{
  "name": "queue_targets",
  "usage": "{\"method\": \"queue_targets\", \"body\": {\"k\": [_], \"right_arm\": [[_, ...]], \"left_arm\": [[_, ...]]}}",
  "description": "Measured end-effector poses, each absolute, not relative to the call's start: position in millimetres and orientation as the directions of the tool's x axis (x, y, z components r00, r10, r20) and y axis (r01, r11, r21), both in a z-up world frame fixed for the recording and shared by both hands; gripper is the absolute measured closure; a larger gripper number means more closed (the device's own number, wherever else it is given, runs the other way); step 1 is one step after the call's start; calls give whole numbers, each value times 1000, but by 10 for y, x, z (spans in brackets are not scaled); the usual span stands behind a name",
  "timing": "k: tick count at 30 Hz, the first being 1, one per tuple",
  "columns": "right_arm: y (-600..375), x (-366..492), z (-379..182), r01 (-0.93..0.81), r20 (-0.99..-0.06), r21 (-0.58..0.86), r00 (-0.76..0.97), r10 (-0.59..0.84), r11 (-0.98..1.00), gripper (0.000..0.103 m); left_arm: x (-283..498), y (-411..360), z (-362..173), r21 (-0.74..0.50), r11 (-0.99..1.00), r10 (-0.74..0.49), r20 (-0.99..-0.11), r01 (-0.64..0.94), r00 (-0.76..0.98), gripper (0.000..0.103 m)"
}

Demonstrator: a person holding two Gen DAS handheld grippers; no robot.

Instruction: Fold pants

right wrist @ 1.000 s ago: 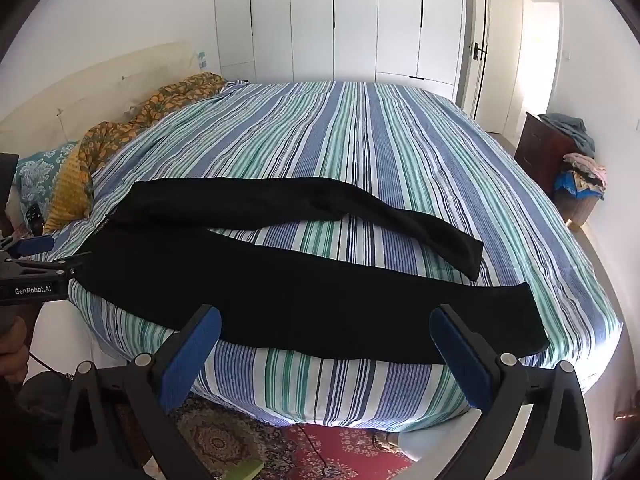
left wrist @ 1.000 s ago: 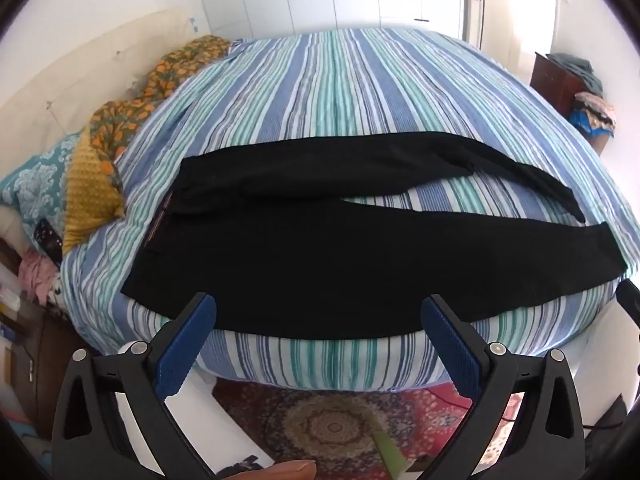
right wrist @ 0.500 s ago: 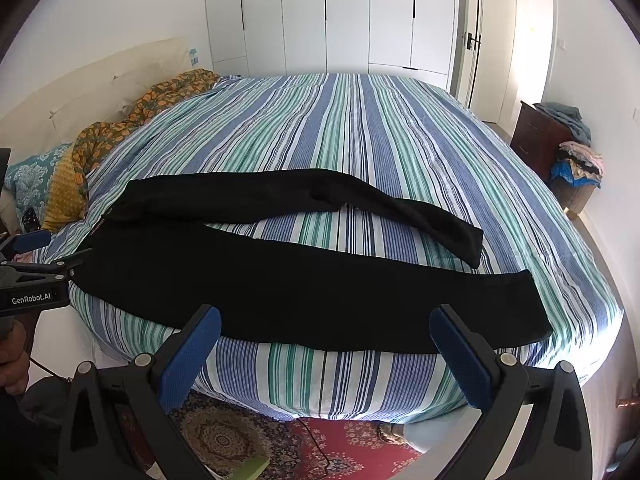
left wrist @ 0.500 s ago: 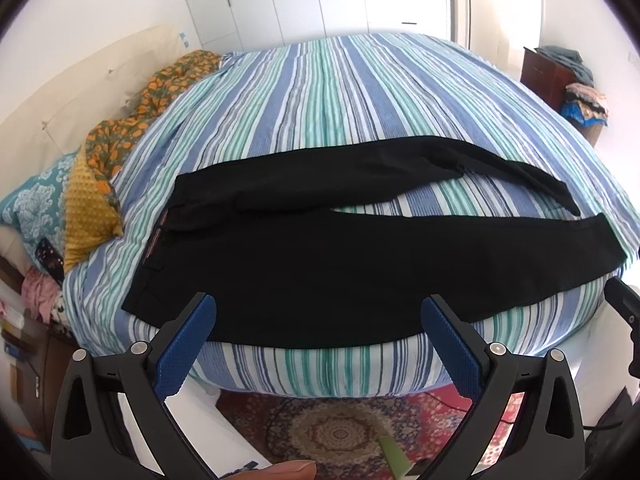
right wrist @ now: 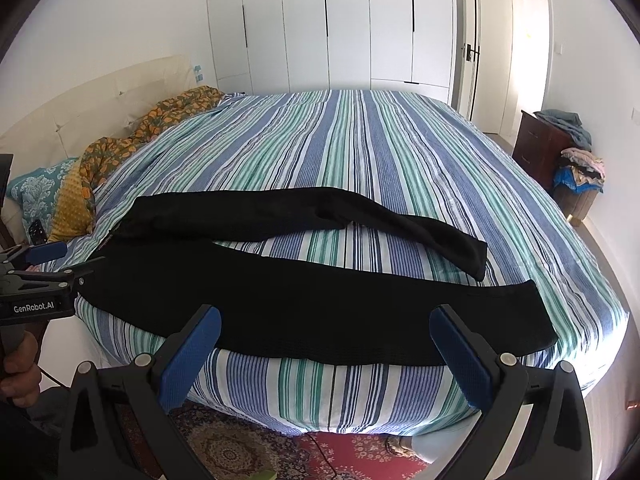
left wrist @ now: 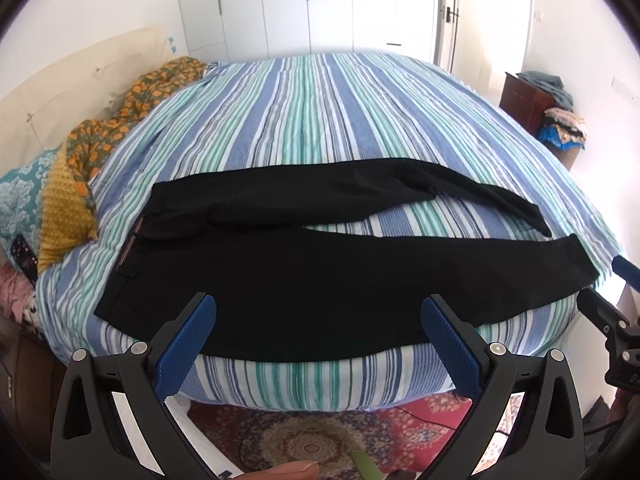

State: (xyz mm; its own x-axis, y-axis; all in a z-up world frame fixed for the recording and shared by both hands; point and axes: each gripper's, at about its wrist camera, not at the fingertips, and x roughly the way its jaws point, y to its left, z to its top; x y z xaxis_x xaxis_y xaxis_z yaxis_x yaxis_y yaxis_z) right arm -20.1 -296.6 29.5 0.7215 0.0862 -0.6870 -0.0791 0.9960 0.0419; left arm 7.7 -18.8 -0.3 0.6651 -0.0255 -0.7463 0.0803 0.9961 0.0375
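Black pants [left wrist: 304,276] lie flat along the near edge of the striped bed [left wrist: 332,120], waistband to the left, the two legs spread apart toward the right. They also show in the right wrist view [right wrist: 304,304]. My left gripper [left wrist: 318,344] is open and empty, held off the bed's near edge by the waist half. My right gripper [right wrist: 324,356] is open and empty, off the near edge by the leg half. Each gripper shows at the edge of the other's view.
An orange patterned blanket [left wrist: 132,112] and pillows [left wrist: 24,196] lie at the bed's left end by the headboard. A dark dresser with piled clothes [right wrist: 560,152] stands at the right. A patterned rug [left wrist: 312,436] covers the floor below. White wardrobes [right wrist: 340,28] stand behind.
Both grippers have tilted up and drawn back slightly, so more of the room and wardrobes shows. The pants have not moved. Both grippers stay open.
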Motion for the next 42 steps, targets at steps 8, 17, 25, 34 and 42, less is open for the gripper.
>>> {"method": "queue_targets", "body": {"k": [8, 17, 25, 34, 42], "right_arm": [[-3049, -203, 278, -86, -674, 101, 727, 132, 991, 0], [-3141, -162, 317, -116, -588, 210, 779, 220, 971, 0], [-3664, 703, -272, -80, -714, -123, 699, -32, 989, 0], [-4234, 2286, -1420, -293, -845, -408, 480, -236, 865, 97], [-5173, 3621, -296, -79, -825, -260, 536, -179, 962, 35]], "left_arm": [[118, -281, 42, -2, 993, -87, -701, 120, 708, 1], [262, -372, 13, 12, 992, -79, -716, 126, 693, 0], [325, -382, -157, 53, 993, -28, -758, 104, 652, 0], [499, -341, -465, 75, 994, 21, -827, 73, 562, 0], [718, -506, -592, 78, 991, 10, -850, 106, 527, 0]]}}
